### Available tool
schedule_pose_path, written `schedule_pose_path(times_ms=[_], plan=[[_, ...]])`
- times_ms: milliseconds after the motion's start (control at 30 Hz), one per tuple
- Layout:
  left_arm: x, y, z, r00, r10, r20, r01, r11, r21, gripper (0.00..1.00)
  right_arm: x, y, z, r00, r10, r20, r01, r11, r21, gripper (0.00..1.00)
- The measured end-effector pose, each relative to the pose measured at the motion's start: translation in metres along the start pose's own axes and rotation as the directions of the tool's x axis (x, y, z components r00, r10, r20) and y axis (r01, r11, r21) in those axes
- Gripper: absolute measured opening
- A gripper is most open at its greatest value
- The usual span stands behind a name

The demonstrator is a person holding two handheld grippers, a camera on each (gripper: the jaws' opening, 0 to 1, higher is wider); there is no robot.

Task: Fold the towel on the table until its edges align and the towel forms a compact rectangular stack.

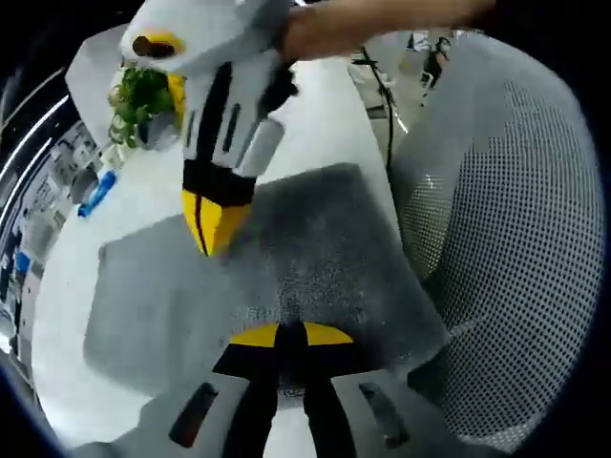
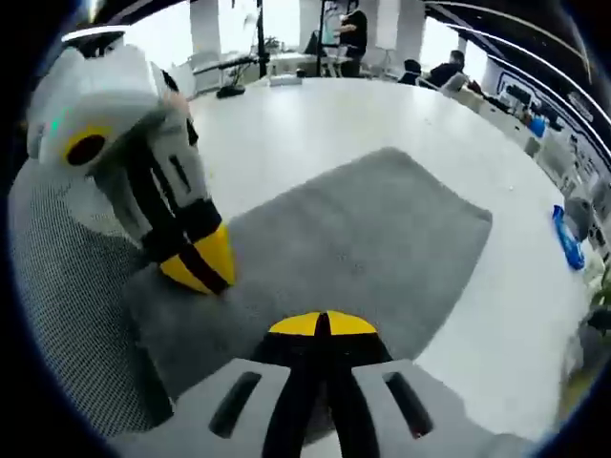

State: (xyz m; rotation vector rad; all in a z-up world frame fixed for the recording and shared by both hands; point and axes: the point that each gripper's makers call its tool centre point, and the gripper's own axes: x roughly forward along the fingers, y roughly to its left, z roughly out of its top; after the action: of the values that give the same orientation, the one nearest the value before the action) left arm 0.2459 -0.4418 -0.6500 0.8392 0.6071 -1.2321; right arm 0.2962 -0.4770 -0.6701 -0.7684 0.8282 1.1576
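Towel [image 1: 286,258] is the thing to look at first: it is grey and fuzzy, and it lies flat on the white table [image 1: 315,124].

In the left gripper view, the left gripper [image 1: 289,336] sits at the near edge of the towel. Its yellow tips are pressed close together with only a thin dark line between them. It may be pinching the towel's edge, but the view is too blurry there to be sure. Farther in, the right gripper [image 1: 212,229] points its yellow tips down onto the towel. Those tips look closed too, and I cannot tell if any cloth is caught in them. Just beside the towel is a mesh chair [image 1: 506,248]. Past the towel, on the table, stand a green plant [image 1: 143,100] and a blue thing [image 1: 95,194].

In the right gripper view, the right gripper [image 2: 322,326] is at the towel's [image 2: 363,239] near edge, tips together. The left gripper [image 2: 202,264] touches the towel near one corner. Well beyond the towel, across the table [image 2: 315,124], people [image 2: 353,33] sit and stand.
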Motion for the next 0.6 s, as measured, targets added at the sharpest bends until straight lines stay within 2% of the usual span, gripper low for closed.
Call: schedule_pose_path(times_ms=[33, 67, 200, 267, 300, 367, 467, 533, 567, 600], plan=[[0.001, 0.0, 0.0, 1.0, 0.003, 0.003, -0.003, 0.999, -0.041, 0.07, -0.004, -0.006, 0.022, 0.991, -0.048, 0.127, 0.057, 0.996, -0.071, 0.0], [0.0, 0.001, -0.001, 1.0, -0.001, 0.007, 0.001, 1.0, -0.029, 0.07, -0.005, -0.003, 0.015, 0.996, -0.038, 0.078, 0.041, 0.999, -0.03, 0.0], [0.0, 0.002, -0.001, 1.0, -0.008, 0.016, 0.009, 0.998, -0.065, 0.07, -0.007, -0.004, 0.013, 0.994, -0.043, 0.097, 0.049, 0.997, -0.054, 0.0], [0.0, 0.002, -0.002, 1.0, -0.009, 0.024, 0.01, 0.997, -0.075, 0.07, -0.007, -0.005, 0.013, 0.992, -0.042, 0.116, 0.042, 0.999, 0.003, 0.0], [0.0, 0.003, -0.002, 0.999, -0.01, 0.038, 0.014, 0.994, -0.112, 0.07, -0.008, -0.005, 0.013, 0.991, -0.045, 0.123, 0.04, 0.998, 0.043, 0.0], [-0.001, 0.003, -0.003, 0.998, -0.019, 0.054, 0.028, 0.986, -0.162, 0.07, -0.008, -0.004, 0.013, 0.989, -0.067, 0.129, 0.064, 0.998, 0.027, 0.0], [-0.002, 0.004, -0.004, 0.998, -0.022, 0.06, 0.033, 0.981, -0.189, 0.07, -0.009, -0.004, 0.013, 0.98, -0.138, 0.147, 0.138, 0.99, 0.009, 0.0], [-0.002, 0.003, -0.004, 0.998, -0.021, 0.064, 0.034, 0.98, -0.196, 0.07, -0.009, -0.003, 0.013, 0.973, -0.162, 0.162, 0.174, 0.983, -0.064, 0.0], [-0.002, 0.003, -0.004, 0.998, -0.022, 0.066, 0.035, 0.98, -0.197, 0.07, -0.01, -0.002, 0.012, 0.975, -0.155, 0.162, 0.17, 0.982, -0.083, 0.0], [-0.003, 0.003, -0.004, 0.997, -0.025, 0.068, 0.038, 0.98, -0.197, 0.07, -0.011, -0.002, 0.01, 0.977, -0.143, 0.157, 0.155, 0.986, -0.065, 0.0]])
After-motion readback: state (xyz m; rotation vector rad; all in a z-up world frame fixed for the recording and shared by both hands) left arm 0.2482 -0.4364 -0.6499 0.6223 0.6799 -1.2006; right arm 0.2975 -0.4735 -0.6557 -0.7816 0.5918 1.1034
